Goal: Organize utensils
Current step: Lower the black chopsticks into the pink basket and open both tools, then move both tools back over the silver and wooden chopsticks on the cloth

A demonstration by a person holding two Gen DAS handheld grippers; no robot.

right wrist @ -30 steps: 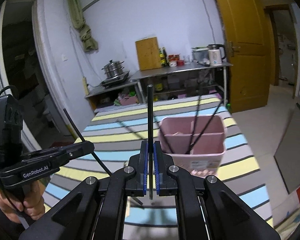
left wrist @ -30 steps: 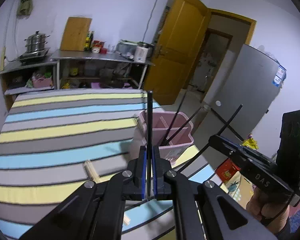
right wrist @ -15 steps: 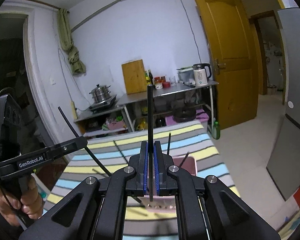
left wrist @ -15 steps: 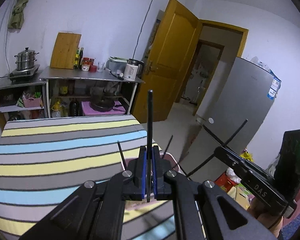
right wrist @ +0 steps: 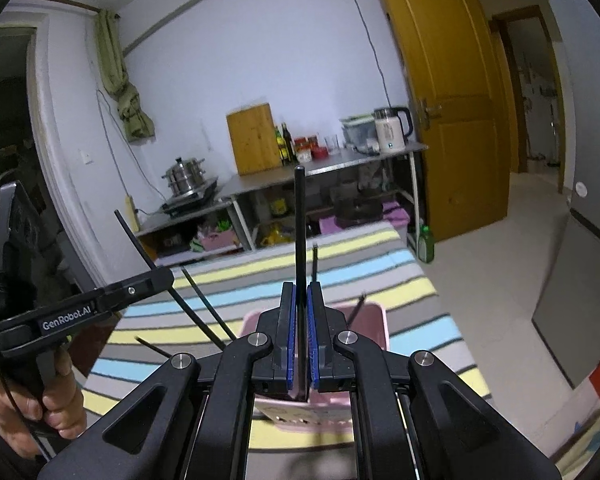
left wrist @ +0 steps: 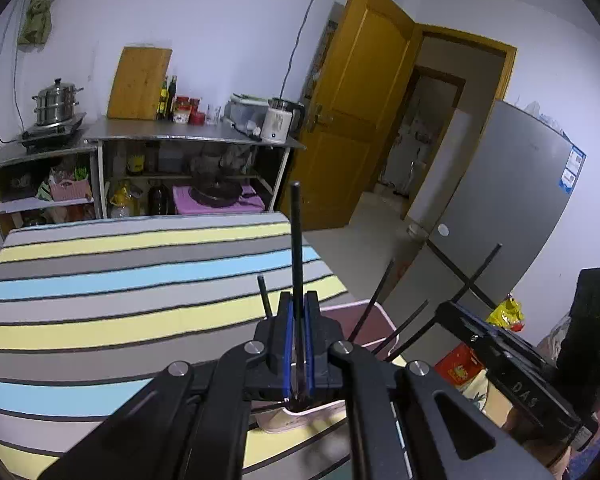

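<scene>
1. My table point(left wrist: 100, 280) is the biggest thing here. It wears a striped cloth point(right wrist: 380, 276) of yellow, blue and grey.
2. Behind it stands a yellow door point(left wrist: 356, 112), open, with a grey fridge point(left wrist: 512, 208) to its right in my left camera.
3. A steel shelf point(left wrist: 188, 138) stands by the back wall. On it sit a wooden cutting board point(left wrist: 140, 82), a white kettle point(left wrist: 278, 122) and a steamer pot point(left wrist: 56, 100).
4. A pink utensil bin point(right wrist: 374, 320) sits near the table's front edge, just under my two tools. A few black chopsticks point(left wrist: 374, 300) lean out of it.
5. My left gripper point(left wrist: 297, 344) is squeezed tight on one black chopstick point(left wrist: 296, 252). The stick points up, right above the bin.
6. My right gripper point(right wrist: 301, 336) is squeezed tight on another black chopstick point(right wrist: 300, 236). That one stands up above the bin too.
7. In my right camera I see my left hand point(right wrist: 28, 396) gripping the left tool's handle.
</scene>
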